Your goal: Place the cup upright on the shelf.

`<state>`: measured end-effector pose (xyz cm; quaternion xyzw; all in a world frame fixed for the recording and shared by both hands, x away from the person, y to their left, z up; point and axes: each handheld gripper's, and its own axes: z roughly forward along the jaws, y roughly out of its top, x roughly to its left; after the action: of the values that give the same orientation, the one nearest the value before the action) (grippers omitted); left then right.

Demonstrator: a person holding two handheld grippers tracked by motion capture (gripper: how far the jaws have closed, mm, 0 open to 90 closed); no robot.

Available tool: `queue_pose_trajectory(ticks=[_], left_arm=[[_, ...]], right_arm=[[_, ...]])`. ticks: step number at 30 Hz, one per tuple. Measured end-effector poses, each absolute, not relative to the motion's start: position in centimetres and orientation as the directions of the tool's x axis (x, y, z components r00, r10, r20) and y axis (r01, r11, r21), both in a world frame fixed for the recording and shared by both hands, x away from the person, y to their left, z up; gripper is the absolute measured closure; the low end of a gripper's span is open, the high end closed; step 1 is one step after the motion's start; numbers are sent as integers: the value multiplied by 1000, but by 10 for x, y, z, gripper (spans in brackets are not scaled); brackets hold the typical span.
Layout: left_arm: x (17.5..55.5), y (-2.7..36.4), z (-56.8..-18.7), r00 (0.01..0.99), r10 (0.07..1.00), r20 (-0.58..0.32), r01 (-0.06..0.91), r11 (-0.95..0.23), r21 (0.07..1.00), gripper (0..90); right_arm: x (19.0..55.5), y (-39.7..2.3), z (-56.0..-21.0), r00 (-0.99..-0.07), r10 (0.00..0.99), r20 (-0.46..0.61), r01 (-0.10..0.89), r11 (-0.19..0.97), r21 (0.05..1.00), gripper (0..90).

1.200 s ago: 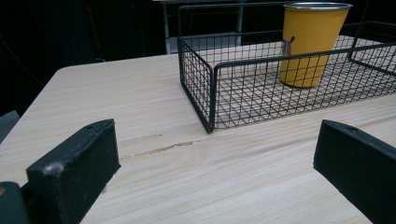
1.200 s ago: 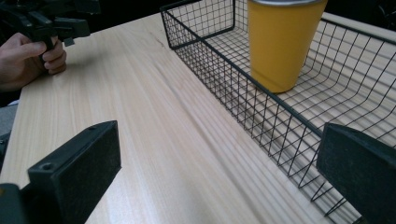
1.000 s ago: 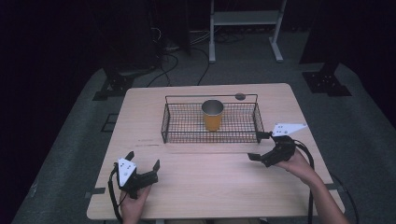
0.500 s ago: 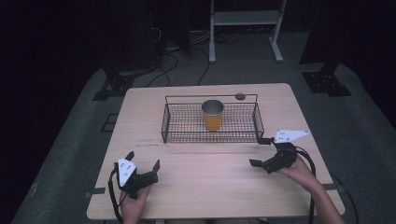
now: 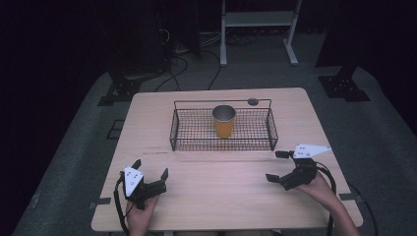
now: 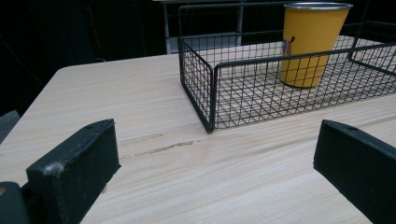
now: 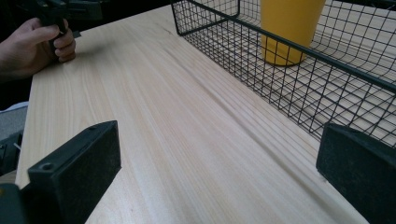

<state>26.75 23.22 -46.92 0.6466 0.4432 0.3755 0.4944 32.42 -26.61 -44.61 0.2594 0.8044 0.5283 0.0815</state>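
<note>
A yellow cup (image 5: 223, 122) is seen upright inside the wire basket (image 5: 196, 141) at the table's (image 5: 221, 196) twelve o'clock. The right gripper (image 5: 279, 166), jaws spread and empty, has been drawn back toward five o'clock, away from the basket. The left gripper (image 5: 150, 170) is held spread at seven o'clock, suggesting the placing is done.

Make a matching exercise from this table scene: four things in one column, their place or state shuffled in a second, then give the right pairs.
Things:
1. yellow cup
2. wire basket
3. left gripper
4. right gripper

Places or states:
A. open, near the table's front left corner
B. upright inside the basket
C. open, just off the basket's front right corner
D. on the table's far half, holding one thing

Pairs: 1-B, 2-D, 3-A, 4-C
</note>
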Motion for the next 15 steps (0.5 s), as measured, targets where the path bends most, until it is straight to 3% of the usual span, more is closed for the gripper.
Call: queue_pose_trajectory(ticks=[15], left_arm=[[268,232,-469,325,945,48,205,-120,971,0]], right_arm=[[295,-274,-459,-834,534,141,317,255,914,0]])
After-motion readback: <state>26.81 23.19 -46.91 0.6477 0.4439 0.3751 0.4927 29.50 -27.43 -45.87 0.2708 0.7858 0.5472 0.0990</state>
